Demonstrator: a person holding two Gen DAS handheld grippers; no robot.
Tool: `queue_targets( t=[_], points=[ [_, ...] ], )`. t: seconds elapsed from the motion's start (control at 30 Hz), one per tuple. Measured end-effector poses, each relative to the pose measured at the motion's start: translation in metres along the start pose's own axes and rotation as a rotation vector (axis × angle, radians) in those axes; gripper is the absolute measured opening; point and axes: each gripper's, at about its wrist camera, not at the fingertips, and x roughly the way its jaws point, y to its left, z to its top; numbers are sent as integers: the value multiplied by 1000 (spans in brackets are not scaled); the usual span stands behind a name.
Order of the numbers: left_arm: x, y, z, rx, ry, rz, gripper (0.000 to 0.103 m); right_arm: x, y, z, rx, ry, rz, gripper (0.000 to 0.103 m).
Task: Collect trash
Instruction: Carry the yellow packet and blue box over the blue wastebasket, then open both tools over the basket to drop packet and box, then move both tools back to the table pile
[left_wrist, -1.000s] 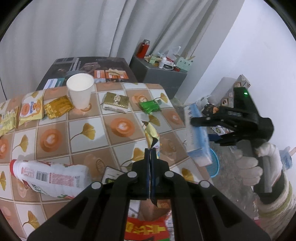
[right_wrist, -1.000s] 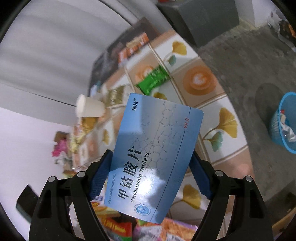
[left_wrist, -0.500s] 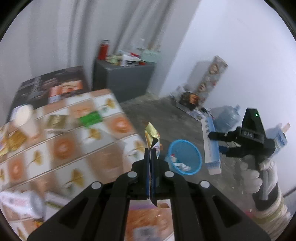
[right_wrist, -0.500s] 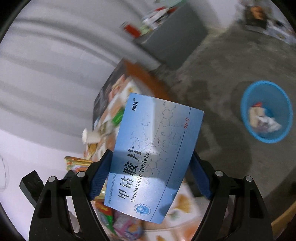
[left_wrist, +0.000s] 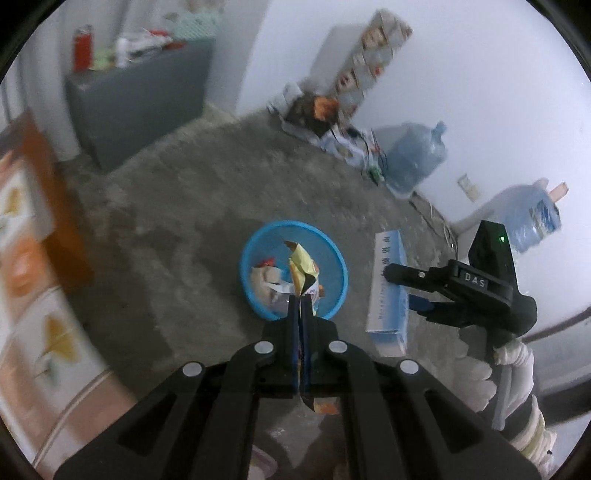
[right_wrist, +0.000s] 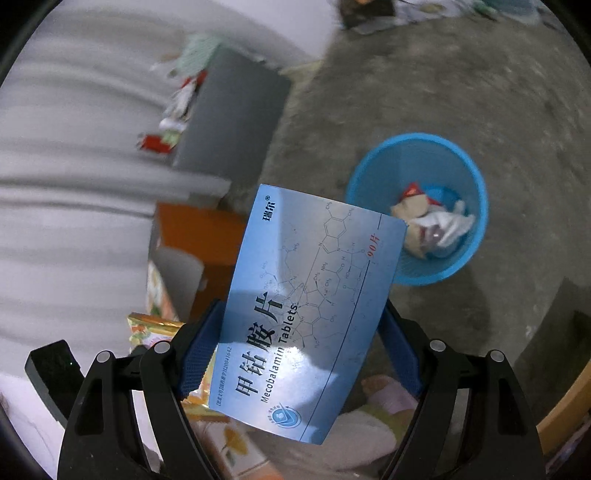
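My left gripper (left_wrist: 300, 314) is shut on a yellow crumpled snack wrapper (left_wrist: 303, 267), which hangs above the blue trash basket (left_wrist: 334, 258) on the floor. The basket holds crumpled paper and wrappers. My right gripper (right_wrist: 301, 332) is shut on a flat blue tablet box (right_wrist: 310, 306), its pads pressing the box's two side edges. From the left wrist view the same tablet box (left_wrist: 388, 291) and right gripper (left_wrist: 417, 291) are just right of the basket, held by a white-gloved hand (left_wrist: 476, 376). In the right wrist view the basket (right_wrist: 476, 173) lies ahead to the right of the box.
The tiled table edge (left_wrist: 22, 258) runs along the left. A grey cabinet (left_wrist: 140, 99) with clutter stands at the back wall. Two water jugs (left_wrist: 417, 158) and cardboard boxes (left_wrist: 365, 62) line the far wall. Bare concrete floor (left_wrist: 166, 206) surrounds the basket.
Both grippers swung away from the table toward the floor. The blue basket now lies right under the left gripper's wrapper and nearer in the right wrist view. Both grips unchanged.
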Motion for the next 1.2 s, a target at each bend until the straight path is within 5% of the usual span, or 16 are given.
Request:
queue_targets(
  t=[0.23,0.3,0.37,0.53,0.7,0.87,1.0,1.2],
  points=[
    [104,-34,39,51,83,-8,2,44,-38,52,26,-28,-82,78],
    [132,-36,45,62,104,8,15,65,-41,64,-30,-34,-177,78],
    [157,-36,47,62,109,38,46,77,-48,69,-51,-41,-273,79],
    [169,-32,42,44,69,35,56,103,-67,73,-96,-61,-392,80],
    [147,-27,40,52,33,49,56,87,-67,64,-115,-146,-391,80],
    [83,-34,33,92,-54,31,57,41,-42,33,-208,-276,-336,80],
    [15,-40,8,131,-163,22,57,-12,-8,-27,-312,-421,-283,81],
    [-106,-31,-72,153,-325,117,72,-74,47,-126,-490,-669,-247,95]
  ],
)
